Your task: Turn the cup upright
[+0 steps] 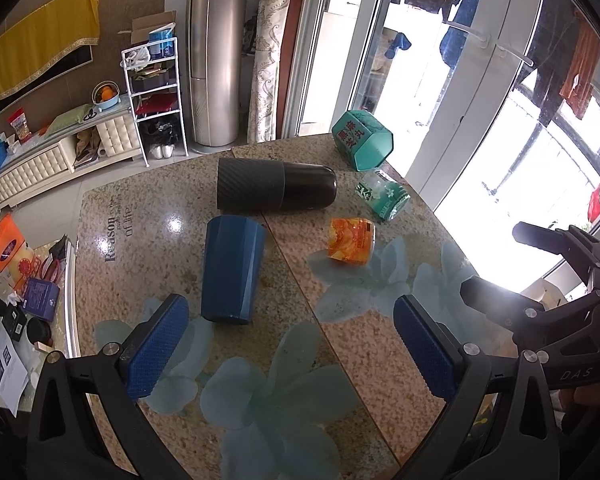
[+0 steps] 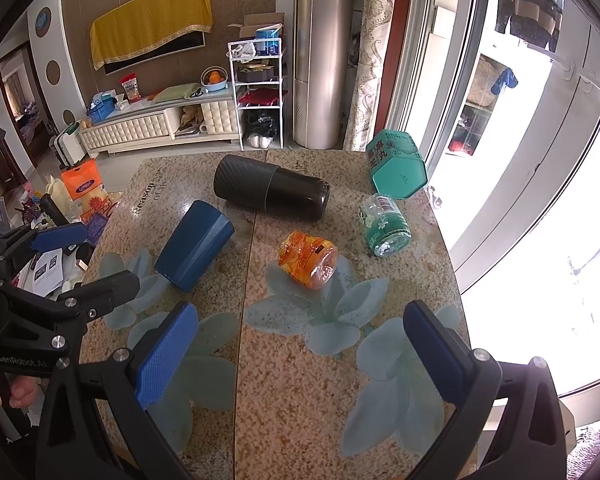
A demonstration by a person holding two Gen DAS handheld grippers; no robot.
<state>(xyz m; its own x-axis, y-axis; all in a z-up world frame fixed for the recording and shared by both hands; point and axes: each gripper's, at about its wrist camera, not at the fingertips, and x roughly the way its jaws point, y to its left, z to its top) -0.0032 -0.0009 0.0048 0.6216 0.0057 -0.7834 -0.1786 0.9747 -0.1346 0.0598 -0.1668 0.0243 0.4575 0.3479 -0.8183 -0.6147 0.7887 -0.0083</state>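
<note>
Both tools, left (image 1: 290,344) and right (image 2: 300,354), hung wide open and empty over the counter (image 1: 360,344) (blue cup (image 1: 233,274) on its side just ahead), so gripping across its middle looked wisest.

Lighting: strong daylight is admitted through the tall glass balcony doors (image 1: 480,128) on the right of both views; the panes are blown out to plain white in places. Glare: bright specular spots are thrown on the glossy speckled stone table with pale blue flower prints (image 1: 172,226), and sheen is seen on the tall silver cylindrical column (image 2: 324,52). Shadows: short and soft, cast leftward from the dark blue faceted plastic cup lying on its side (image 2: 194,246). Distortion: heavy fisheye bending of straight frames is noted; corners are vignetted black. Focus: sharp centrally, softened towards the rims.
</note>
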